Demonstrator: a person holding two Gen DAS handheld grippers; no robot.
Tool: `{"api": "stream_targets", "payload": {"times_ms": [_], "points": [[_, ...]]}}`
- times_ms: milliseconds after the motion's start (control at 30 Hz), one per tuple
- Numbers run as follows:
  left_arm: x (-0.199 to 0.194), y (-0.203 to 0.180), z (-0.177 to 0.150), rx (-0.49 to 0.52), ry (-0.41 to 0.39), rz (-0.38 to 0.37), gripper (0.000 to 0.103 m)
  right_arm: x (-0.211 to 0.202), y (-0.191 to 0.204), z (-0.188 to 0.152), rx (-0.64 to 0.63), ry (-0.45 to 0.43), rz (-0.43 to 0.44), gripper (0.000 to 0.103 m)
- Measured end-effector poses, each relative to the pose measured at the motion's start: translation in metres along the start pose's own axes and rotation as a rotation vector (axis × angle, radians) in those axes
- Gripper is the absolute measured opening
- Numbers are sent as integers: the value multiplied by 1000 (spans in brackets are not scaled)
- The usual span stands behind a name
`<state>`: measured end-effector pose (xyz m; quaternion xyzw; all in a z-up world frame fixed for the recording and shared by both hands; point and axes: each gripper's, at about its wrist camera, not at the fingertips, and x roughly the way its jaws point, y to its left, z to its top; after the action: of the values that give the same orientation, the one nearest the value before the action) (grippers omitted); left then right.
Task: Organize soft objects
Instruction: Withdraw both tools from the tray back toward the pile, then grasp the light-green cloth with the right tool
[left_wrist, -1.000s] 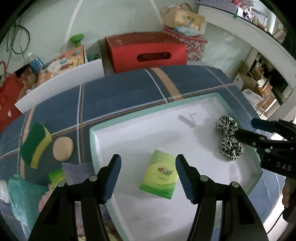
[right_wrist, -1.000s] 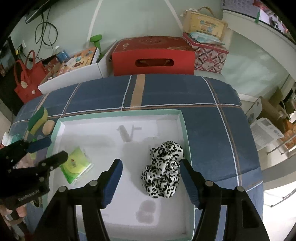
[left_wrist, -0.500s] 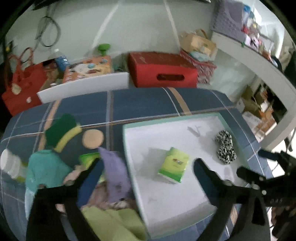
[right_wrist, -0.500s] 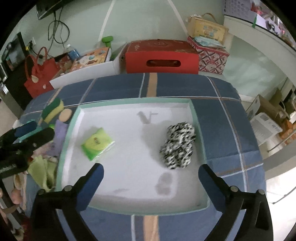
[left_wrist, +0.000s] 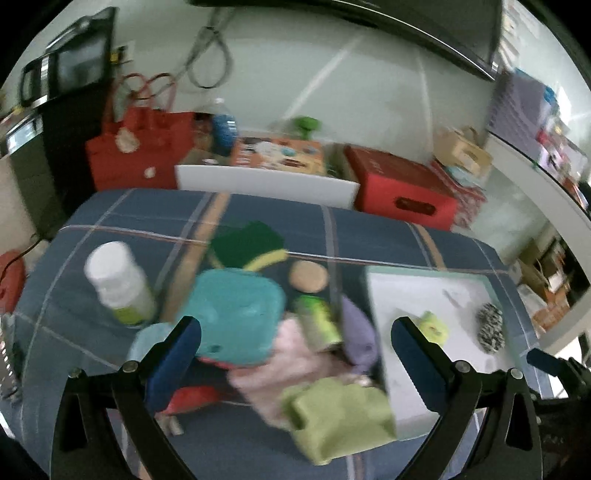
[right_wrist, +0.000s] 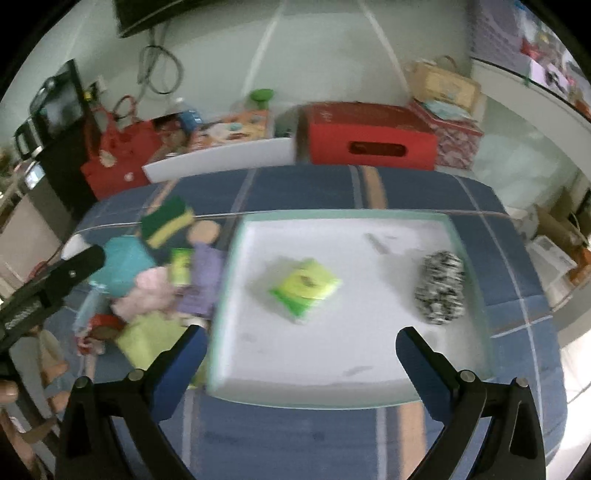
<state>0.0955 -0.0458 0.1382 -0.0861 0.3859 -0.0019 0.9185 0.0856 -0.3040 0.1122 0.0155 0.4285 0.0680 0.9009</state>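
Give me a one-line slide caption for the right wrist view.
Open right hand-held gripper above the white tray holding a green tissue pack and leopard-print scrunchie; soft items piled left of it.

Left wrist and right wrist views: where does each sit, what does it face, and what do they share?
Left wrist: above the table's left side, facing the pile with the teal pouch; left gripper jaws open.
Right wrist: above the near edge, facing the tray; right gripper jaws open.
Shared: tray, green packet, scrunchie.

I count one white tray (right_wrist: 476, 295), one tissue pack (right_wrist: 304, 286), one leopard scrunchie (right_wrist: 439, 288), one sponge (right_wrist: 166, 221), one bottle (left_wrist: 118, 280).
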Motion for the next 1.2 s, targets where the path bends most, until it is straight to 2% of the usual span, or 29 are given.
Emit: {"api": "stream_targets", "payload": {"times_ms": [267, 367, 467, 600, 800, 867, 1000, 1200], "points": [[-12, 66, -5, -121, 30, 93, 103, -6, 64, 11, -12, -30, 75, 103], [-18, 85, -8, -132, 10, 151, 103, -8, 81, 18, -22, -36, 76, 103], [-24, 102, -10, -157, -5, 177, 102, -10, 96, 25, -39, -45, 70, 103], [-28, 125, -16, -203, 8, 178, 103, -8, 117, 27, -63, -45, 66, 103], [-27, 152, -32, -256, 54, 186, 103, 15, 139, 5, -94, 11, 116, 103], [-23, 159, -39, -272, 84, 178, 103, 21, 140, -1, -93, 24, 108, 103], [-16, 165, -44, -292, 114, 192, 103, 27, 137, -12, -79, 33, 96, 103], [-9, 162, -46, -277, 139, 162, 103, 44, 139, -31, -96, 92, 90, 103]]}}
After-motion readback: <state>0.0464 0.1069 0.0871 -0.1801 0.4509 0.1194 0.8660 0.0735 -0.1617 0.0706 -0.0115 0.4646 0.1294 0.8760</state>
